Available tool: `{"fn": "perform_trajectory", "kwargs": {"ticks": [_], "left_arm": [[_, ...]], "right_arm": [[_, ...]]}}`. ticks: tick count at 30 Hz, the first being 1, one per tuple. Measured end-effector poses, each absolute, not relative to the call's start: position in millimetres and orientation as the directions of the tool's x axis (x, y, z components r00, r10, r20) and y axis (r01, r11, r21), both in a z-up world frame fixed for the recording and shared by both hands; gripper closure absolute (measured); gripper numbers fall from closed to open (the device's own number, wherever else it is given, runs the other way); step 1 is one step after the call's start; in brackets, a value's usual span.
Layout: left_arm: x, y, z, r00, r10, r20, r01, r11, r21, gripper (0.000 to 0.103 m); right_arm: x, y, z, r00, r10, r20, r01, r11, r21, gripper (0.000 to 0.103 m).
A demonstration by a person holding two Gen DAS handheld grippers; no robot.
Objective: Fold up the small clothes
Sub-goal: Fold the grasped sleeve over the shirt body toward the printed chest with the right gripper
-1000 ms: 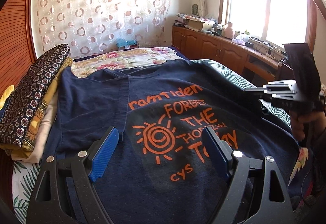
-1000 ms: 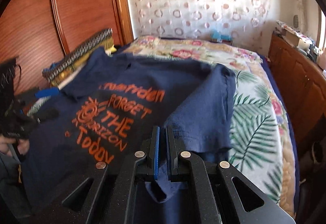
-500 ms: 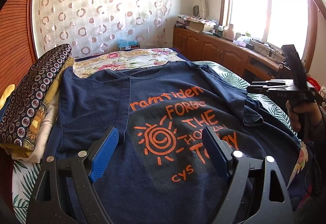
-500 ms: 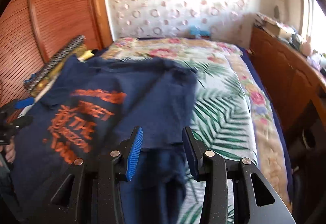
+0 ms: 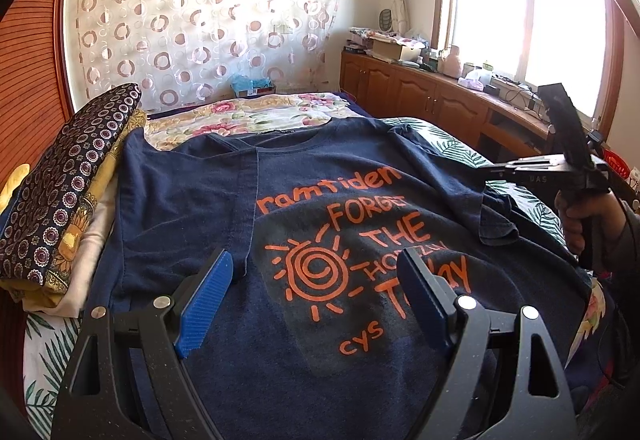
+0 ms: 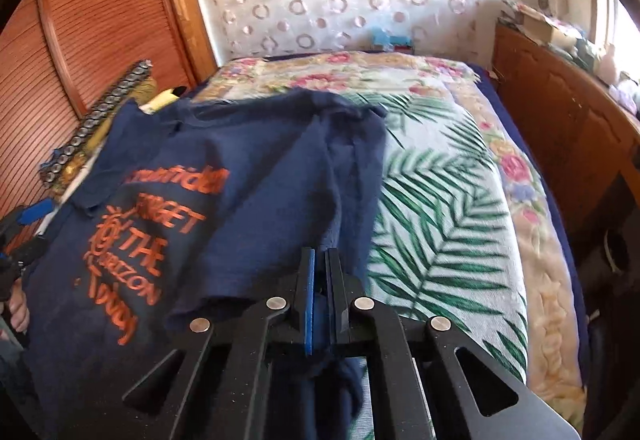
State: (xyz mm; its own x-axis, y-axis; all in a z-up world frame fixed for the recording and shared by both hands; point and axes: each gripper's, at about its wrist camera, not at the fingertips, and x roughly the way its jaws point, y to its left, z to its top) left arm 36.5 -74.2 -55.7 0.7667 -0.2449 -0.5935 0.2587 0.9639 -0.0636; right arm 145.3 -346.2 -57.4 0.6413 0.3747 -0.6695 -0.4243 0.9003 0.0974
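A navy T-shirt (image 5: pixel 200 200) with orange print lies face up on the bed, its left side folded in over the chest. Its right sleeve (image 5: pixel 496 220) lies folded inward on the body. My left gripper (image 5: pixel 316 260) hovers open over the print near the hem, with nothing between its blue pads. My right gripper (image 6: pixel 318 256) is at the shirt's right edge (image 6: pixel 352 200), jaws together with navy cloth pinched between them. The left wrist view shows it (image 5: pixel 490 168) held by a hand at the right side.
A stack of folded clothes (image 5: pixel 68 192) lies along the bed's left side by a wooden wardrobe (image 6: pixel 100 20). The palm-leaf bedspread (image 6: pixel 440 220) is bare right of the shirt. A wooden cabinet (image 5: pixel 420 96) runs along the window wall.
The right gripper opened and dropped the sleeve onto the shirt, shifted toward the shirt's right edge, then closed again on cloth. The left gripper stayed still and open.
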Motion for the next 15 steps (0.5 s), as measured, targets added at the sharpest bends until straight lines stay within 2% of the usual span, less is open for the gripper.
{"fn": "perform_trajectory", "kwargs": {"ticks": [15], "left_arm": [[31.6, -53.0, -56.5, 0.78, -0.227, -0.583, 0.218, 0.972, -0.087, 0.018]], "right_arm": [[158.7, -260.8, -15.3, 0.606, 0.513, -0.607, -0.598, 0.798, 0.077, 0.1]]}}
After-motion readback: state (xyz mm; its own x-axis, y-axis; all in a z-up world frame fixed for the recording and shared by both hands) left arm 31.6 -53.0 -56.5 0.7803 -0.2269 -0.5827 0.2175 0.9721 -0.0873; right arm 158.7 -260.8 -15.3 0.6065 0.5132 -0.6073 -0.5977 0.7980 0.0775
